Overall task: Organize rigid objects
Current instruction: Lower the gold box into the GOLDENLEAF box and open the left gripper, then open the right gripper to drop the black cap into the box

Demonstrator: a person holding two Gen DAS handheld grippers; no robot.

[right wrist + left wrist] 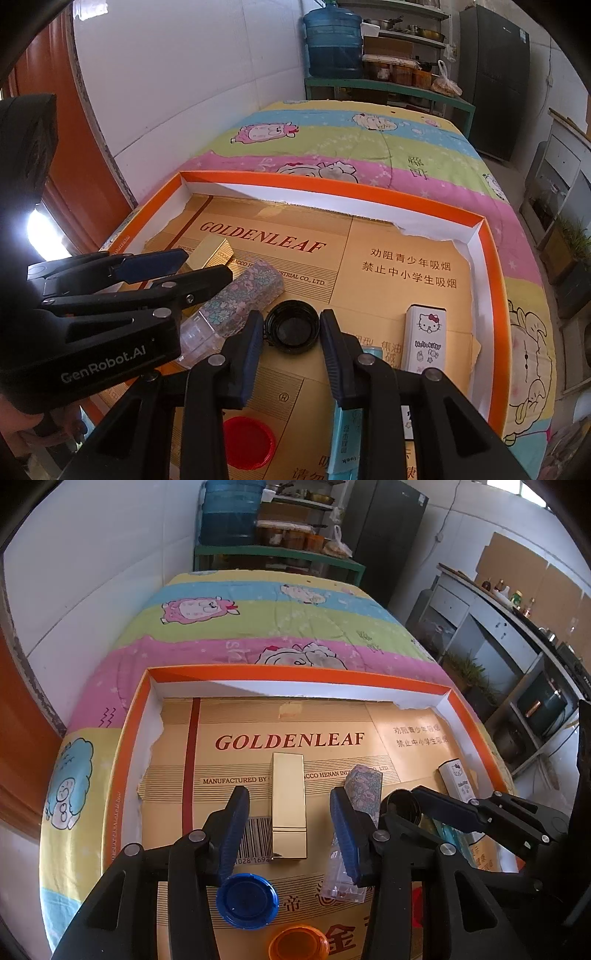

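Nearest to us in the left wrist view lay an orange cap [299, 942] and a blue cap [246, 900], both on the gold cardboard lining of the orange-rimmed tray [295, 673]. In the right wrist view a red cap [248, 448] sat close under the right gripper [291, 326], with a light blue packet [345, 443] just to its right.

We noted the left gripper [290, 806] with its fingers spread wide and holding nothing; the gold box [289, 805] lay flat between them, touching neither pad as far as we could see. A clear case with a floral cover [356, 823] lay tilted just right of the left gripper's right finger, partly hidden behind it.

The right gripper's fingers were likewise parted and empty. The black cap [291, 326], open side up, rested on the lining at their tips, in the gap; we could not tell whether either pad touched it. To its right stood the white Hello Kitty box [424, 336], apart from the cap.

Farther off, the tray rested on a bed with a cartoon sheep quilt [369, 147]. Beyond the bed we saw a blue water jug [334, 38] on a green shelf [388, 88], and a dark fridge [493, 81].
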